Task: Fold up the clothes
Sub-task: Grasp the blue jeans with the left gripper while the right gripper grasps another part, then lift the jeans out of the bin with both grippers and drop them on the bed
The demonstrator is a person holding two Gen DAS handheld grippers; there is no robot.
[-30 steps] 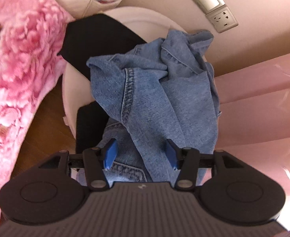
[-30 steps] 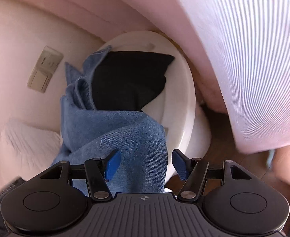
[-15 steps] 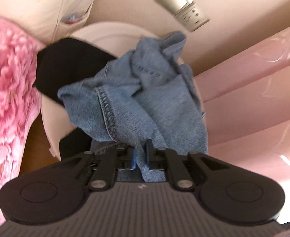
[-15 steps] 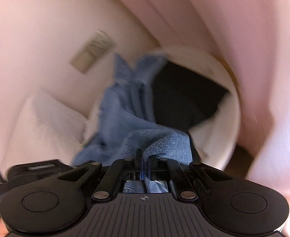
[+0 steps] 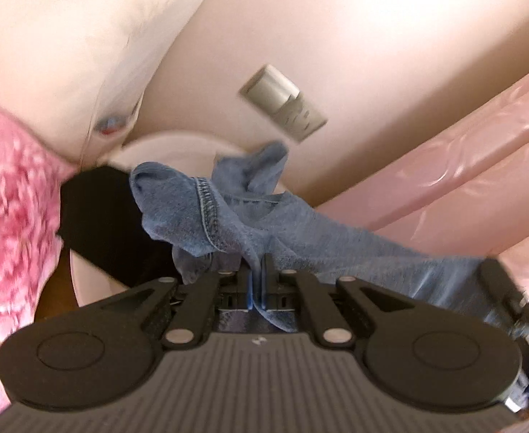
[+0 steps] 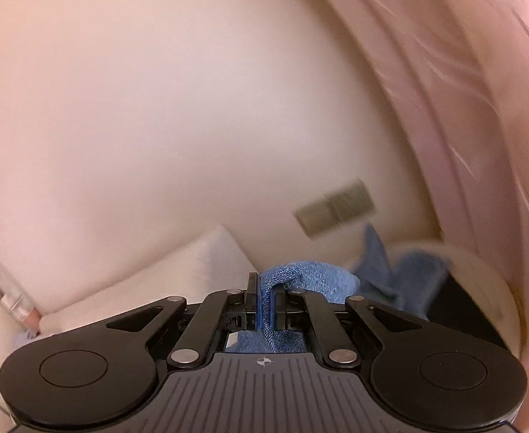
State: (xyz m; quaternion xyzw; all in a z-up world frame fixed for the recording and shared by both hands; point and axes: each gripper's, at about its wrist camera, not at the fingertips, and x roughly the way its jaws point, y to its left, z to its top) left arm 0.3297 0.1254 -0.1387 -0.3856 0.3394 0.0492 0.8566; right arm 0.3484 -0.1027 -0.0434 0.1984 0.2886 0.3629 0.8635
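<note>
Left gripper [image 5: 258, 274]: black two-finger unit, seen at the lower centre of the left wrist view. Jaws closed together, blue pads nearly meeting, with a fold of blue denim garment [image 5: 228, 213] pinched between them. Linkage arms drawn inward, symmetric. Gripper points forward and somewhat downward.

Right gripper [image 6: 264, 296]: same black build, lower centre of the right wrist view. Jaws closed, a bunched edge of the same denim clamped between the pads and bulging over the right finger. Points closer to level than the left one.

Right gripper's body also visible at the right edge of the left wrist view, blurred.
</note>
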